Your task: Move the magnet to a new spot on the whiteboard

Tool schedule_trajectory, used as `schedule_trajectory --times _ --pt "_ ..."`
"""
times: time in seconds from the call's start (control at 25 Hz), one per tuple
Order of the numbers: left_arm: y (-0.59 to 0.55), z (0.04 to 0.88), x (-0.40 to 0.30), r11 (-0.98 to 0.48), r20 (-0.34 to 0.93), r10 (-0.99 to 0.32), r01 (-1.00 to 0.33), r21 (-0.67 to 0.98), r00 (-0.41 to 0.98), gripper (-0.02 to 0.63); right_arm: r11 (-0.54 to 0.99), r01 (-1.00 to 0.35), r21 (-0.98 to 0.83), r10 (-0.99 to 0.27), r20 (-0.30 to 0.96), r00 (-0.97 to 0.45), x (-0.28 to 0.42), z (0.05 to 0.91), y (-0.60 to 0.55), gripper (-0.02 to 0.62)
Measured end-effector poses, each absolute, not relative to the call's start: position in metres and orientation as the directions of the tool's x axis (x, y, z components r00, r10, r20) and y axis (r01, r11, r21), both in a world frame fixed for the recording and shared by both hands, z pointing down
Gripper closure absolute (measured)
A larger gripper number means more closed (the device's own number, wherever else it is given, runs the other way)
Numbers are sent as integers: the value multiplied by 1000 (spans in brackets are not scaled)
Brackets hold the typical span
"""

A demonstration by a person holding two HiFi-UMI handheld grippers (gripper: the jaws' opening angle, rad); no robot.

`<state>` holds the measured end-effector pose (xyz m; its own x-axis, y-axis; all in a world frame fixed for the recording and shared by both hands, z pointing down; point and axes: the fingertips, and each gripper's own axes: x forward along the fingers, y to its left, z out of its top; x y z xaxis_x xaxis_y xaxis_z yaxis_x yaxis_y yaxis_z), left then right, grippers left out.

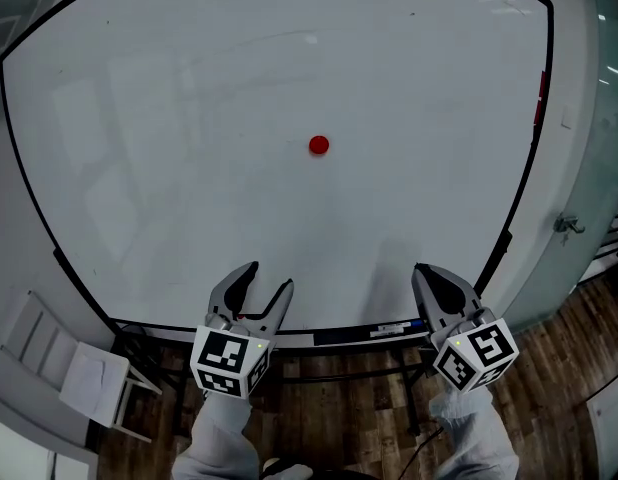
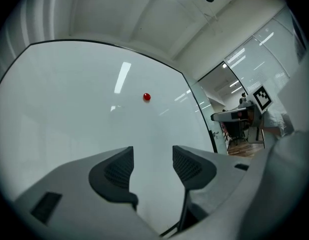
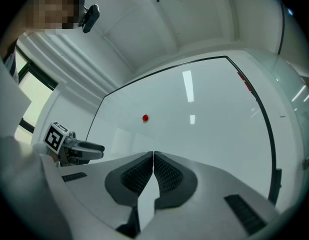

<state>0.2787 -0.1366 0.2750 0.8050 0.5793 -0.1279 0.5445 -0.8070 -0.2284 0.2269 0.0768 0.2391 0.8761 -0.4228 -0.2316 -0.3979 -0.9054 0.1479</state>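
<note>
Magnet at the centre of the whiteboard, untouched
The left gripper, jaws spread and empty, should come straight on and pinch the disc's rim; the right gripper has its jaws pressed together on nothing. A red sliver on the board's right frame, perhaps a marker, is too small to tell

Whiteboard with one magnet
The small red round magnet sits near the middle of the black-framed white surface
</note>
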Motion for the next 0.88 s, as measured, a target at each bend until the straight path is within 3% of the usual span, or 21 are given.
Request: schedule_trajectory --times 0.52,0.76,0.88 --pt "-162 370 239 -831 -46 556 553 -61 830 371 -909 -417 -19 -405 -197 893 200 306 58 568" --pt "-174 398 221 -834 -36 550 551 28 835 433 -917 -387 -101 -366 -178 913 194 336 53 568" --pt "-184 403 219 -848 -40 527 528 46 849 512 -928 -357 -106 -339 -152 928 193 351 54 568"
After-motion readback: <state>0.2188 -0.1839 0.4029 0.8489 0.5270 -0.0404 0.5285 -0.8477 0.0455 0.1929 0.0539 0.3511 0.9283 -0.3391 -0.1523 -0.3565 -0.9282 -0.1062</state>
